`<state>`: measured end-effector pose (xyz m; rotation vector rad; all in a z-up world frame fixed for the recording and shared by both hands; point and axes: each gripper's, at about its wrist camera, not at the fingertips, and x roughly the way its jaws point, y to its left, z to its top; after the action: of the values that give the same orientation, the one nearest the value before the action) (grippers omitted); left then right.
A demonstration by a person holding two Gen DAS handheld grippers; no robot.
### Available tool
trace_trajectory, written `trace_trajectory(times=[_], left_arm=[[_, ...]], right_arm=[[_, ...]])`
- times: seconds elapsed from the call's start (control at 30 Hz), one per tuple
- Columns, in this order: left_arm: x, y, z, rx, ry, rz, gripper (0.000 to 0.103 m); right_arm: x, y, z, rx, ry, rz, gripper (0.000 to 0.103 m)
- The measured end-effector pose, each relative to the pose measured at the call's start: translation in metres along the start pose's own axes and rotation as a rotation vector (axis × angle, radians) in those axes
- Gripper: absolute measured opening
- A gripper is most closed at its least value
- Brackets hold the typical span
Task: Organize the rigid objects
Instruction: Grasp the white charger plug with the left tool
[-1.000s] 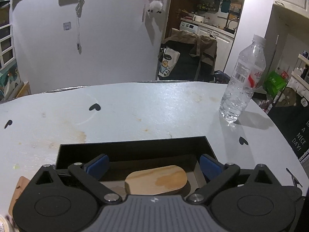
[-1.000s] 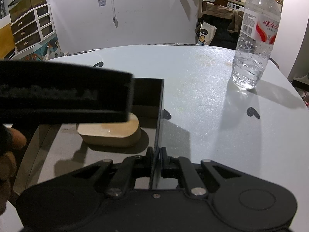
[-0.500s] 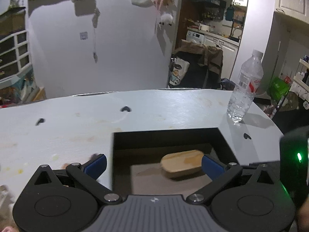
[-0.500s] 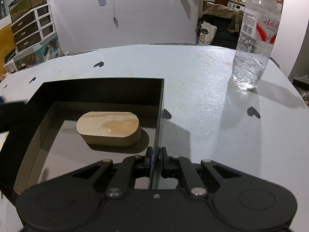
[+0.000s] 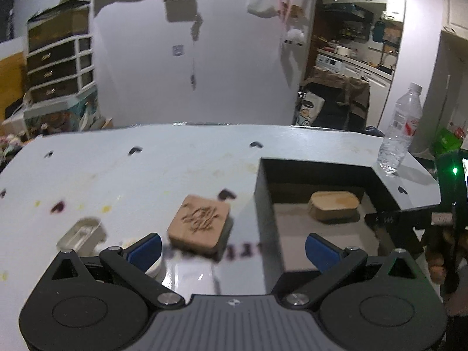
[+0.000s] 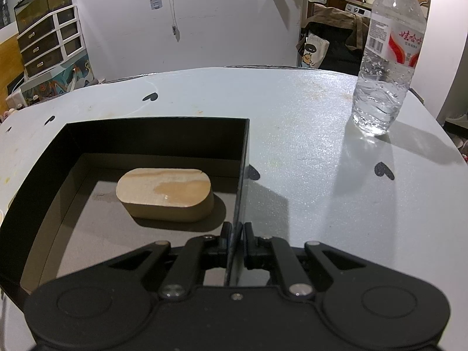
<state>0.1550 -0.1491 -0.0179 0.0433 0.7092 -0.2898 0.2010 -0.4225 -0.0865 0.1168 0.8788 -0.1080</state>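
- The right tongs (image 6: 235, 234) were clamped on the near right wall of the black box (image 6: 152, 125), low in the middle of the right wrist view, seemingly to steady it.
- One piece was already stowed: the oval wooden block (image 6: 165, 194) lay flat on the box floor, left of centre in that view, just beside the pinched wall but apart from it.
- The left tongs (image 5: 232, 248) stood wide apart and held nothing, their blue pads (image 5: 145, 247) low in the left wrist view.
- Just above those pads, left of centre, the square carved wooden block (image 5: 199, 224) lay flat on the tabletop (image 5: 146, 169), outside the box and near its left wall.
- A clear plastic piece (image 5: 80, 232) sat at lower left, blurred; I could not tell what it was.
- The water bottle (image 6: 383, 55) stood upright at the upper right, well apart from the box.
- I judged the step in hand to be fetching the next piece, most likely the square block.
- The next move would call for lowering the open tongs over it, closing on two opposite sides, and lifting it clear of the box wall.
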Motion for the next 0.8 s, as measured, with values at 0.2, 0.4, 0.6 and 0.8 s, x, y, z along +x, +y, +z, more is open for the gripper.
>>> trace_trajectory(times=[0.2,0.4,0.6,0.8], left_arm=[[-0.007,0.02,-0.025,-0.03,0.016,0.071,0.103],[-0.008,0.028,-0.049,-0.012,0.026,0.151,0.103],[-0.011,0.027,-0.073,-0.001,-0.001,0.09,0.103],[-0.004,0.021,-0.076,-0.056,-0.01,0.027,0.074]], right_arm=[[0.0,0.0,0.0,0.0,0.0,0.0,0.008],[0.0,0.0,0.0,0.0,0.0,0.0,0.008],[0.0,0.0,0.0,0.0,0.0,0.001,0.008],[-0.001,0.001,0.0,-0.001,-0.001,0.002,0.008]])
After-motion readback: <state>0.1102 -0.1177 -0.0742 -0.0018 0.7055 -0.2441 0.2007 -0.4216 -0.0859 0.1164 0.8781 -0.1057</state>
